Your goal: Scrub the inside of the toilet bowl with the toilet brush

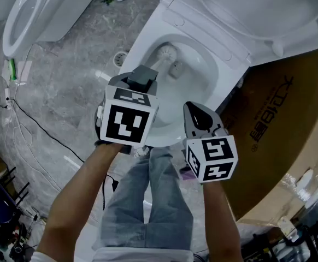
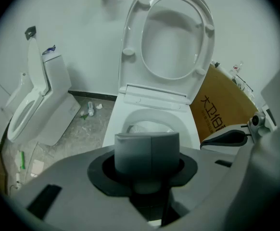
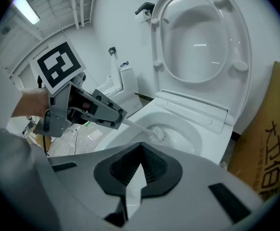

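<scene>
Head view: my left gripper (image 1: 141,79) grips the toilet brush (image 1: 164,53), whose bristle head sits down inside the toilet bowl (image 1: 146,40). My right gripper (image 1: 196,112) hovers near the bowl's front rim.

Left gripper view: only the brush's grey handle end (image 2: 147,153) shows, clamped between my jaws.

Right gripper view: my jaws are closed together with nothing between them. The brush's white shaft and bristles (image 3: 157,134) show plainly here.

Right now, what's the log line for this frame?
left gripper: shut on brush | brush: head inside bowl | right gripper: shut, empty | seat: up
</scene>
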`<action>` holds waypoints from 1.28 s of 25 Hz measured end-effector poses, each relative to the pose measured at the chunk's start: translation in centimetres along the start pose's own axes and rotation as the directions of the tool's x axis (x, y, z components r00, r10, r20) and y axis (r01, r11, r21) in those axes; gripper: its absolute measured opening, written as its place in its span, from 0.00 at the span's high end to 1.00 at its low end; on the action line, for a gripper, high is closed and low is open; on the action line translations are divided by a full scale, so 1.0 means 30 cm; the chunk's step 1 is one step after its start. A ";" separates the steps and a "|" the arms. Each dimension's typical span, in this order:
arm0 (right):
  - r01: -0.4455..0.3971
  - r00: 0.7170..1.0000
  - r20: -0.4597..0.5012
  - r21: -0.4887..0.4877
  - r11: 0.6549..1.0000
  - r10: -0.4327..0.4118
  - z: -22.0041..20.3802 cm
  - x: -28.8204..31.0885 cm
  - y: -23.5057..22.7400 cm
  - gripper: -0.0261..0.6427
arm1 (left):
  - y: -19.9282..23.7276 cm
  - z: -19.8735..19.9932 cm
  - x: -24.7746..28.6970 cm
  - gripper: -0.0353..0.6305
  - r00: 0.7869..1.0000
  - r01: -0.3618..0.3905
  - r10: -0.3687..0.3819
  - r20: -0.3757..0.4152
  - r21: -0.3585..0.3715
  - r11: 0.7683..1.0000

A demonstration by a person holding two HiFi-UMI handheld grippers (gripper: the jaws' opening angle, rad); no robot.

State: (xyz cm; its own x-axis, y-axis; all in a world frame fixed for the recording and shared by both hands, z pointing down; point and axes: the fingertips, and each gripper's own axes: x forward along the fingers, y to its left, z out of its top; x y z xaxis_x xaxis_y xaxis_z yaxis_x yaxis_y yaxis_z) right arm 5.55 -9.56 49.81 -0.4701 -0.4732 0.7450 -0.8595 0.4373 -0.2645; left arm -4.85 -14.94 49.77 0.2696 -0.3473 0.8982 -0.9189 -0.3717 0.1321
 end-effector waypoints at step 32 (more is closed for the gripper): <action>0.037 0.999 0.016 0.035 0.999 -0.037 -0.093 -0.059 0.156 0.96 | -0.025 -0.333 -0.052 0.71 0.995 0.043 -0.030 -0.100 0.129 0.991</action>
State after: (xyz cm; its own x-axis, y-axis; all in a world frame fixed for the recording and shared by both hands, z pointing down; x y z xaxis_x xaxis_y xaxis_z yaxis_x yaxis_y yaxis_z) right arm 2.93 -4.54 48.97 -0.4406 -0.5011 0.7448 -0.8827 0.3929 -0.2578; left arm -7.44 -5.52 52.47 0.2664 -0.2479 0.9314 -0.8616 -0.4943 0.1149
